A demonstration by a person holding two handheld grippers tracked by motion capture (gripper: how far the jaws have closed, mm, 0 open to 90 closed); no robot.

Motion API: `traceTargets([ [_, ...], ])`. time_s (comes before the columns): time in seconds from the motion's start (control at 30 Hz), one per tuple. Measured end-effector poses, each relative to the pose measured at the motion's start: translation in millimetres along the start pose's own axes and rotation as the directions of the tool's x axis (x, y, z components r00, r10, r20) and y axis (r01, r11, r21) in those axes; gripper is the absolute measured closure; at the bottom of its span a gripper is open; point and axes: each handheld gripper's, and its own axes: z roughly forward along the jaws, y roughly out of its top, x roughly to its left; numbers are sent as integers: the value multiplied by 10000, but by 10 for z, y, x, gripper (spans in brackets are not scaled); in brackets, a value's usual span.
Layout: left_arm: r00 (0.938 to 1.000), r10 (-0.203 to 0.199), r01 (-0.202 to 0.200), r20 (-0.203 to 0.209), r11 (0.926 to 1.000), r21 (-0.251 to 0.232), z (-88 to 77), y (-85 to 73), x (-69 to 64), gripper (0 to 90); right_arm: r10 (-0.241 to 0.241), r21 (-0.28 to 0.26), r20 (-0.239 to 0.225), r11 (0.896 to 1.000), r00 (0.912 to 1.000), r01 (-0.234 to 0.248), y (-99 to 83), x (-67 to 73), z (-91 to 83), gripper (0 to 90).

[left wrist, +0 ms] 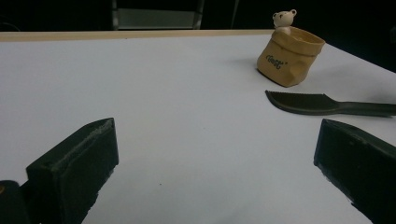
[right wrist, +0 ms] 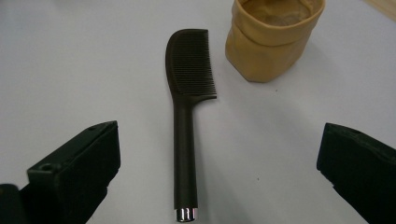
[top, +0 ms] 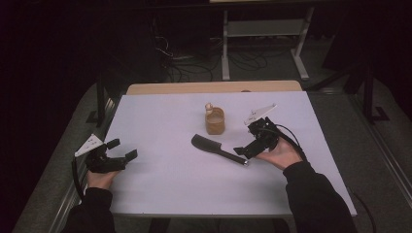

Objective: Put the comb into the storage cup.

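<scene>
White sheet [top: 160,145] covering a table whose wooden edge [top: 214,87] shows along the far side; we note a dark room beyond, with cables on the floor and a pale metal frame [top: 265,29]. We take the tan pouch-shaped cup [top: 214,121] as landmark: it stands upright near the sheet's far middle, a small bear figure [top: 209,107] at its rim. Black comb [top: 216,149], lying flat just on the near side of the cup, apart from it, teeth end toward the cup, handle with its silver tip pointing at the right gripper [top: 248,149]. That gripper, held in the right hand [top: 279,154] beside the cup, stands with jaws wide apart and empty; in its own view the comb [right wrist: 187,116] lies between the two jaws, untouched, the cup [right wrist: 271,37] beyond. Left gripper [top: 122,149], well away from the cup at the sheet's left edge, jaws likewise spread, nothing held, with bare sheet between it and the comb [left wrist: 322,103].
</scene>
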Motion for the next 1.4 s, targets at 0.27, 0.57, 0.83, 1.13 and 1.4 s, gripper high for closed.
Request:
traceTargets([
  [0.27, 10000, 6, -6, -2, 10000, 16, 5, -1, 0, 0, -171, 354, -159, 9992, 9997, 176, 20, 25, 109, 0],
  [0.57, 10000, 27, -27, 20, 10000, 33, 7, -1, -1, 0, -445, 746, -302, 9961, 9986, 466, 64, 78, 258, 0],
  [0.83, 10000, 37, -37, 26, 10000, 24, 6, 0, -2, 0, -560, 1044, -404, 9927, 9976, 599, 67, 89, 349, 0],
  [1.13, 10000, 69, -69, 36, 10000, 32, 9, 0, -2, 0, -698, 1443, -574, 9865, 9959, 774, 63, 108, 469, 0],
  [1.4, 10000, 60, -60, 37, 10000, 30, 10, 0, -3, 0, -728, 1712, -715, 9816, 9948, 841, 64, 110, 571, 0],
])
